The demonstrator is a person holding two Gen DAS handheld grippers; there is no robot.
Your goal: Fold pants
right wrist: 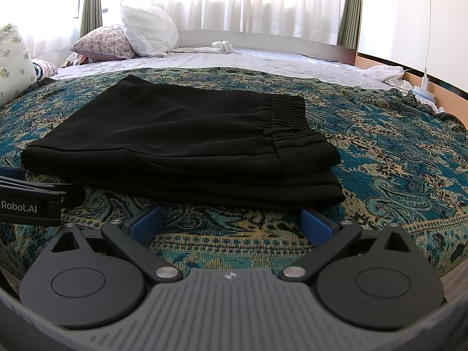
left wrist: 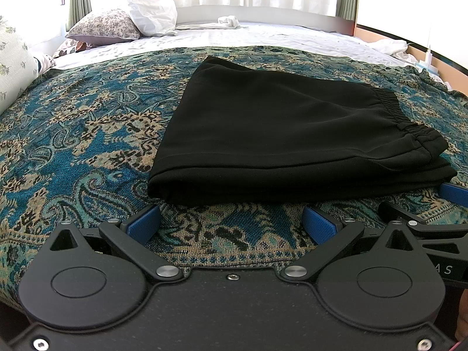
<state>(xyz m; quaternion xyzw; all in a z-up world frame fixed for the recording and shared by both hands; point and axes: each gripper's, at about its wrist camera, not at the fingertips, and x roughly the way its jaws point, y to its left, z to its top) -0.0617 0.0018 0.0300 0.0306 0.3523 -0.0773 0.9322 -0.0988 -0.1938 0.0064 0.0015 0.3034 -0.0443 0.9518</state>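
Note:
Black pants (left wrist: 286,128) lie folded into a flat stack on a blue paisley blanket (left wrist: 73,146), with the elastic waistband on the right. The pants (right wrist: 175,146) also show in the right wrist view, waistband at the right end. My left gripper (left wrist: 232,219) is open and empty, just in front of the stack's near edge. My right gripper (right wrist: 231,219) is open and empty, just in front of the stack's near right corner. Each gripper shows at the edge of the other's view.
The blanket (right wrist: 395,161) covers a bed with a white sheet (right wrist: 263,58) behind. Pillows (right wrist: 146,32) stand at the back left. White cloth (right wrist: 222,46) lies by the headboard, more white cloth (right wrist: 383,74) at the right edge. Curtains hang behind.

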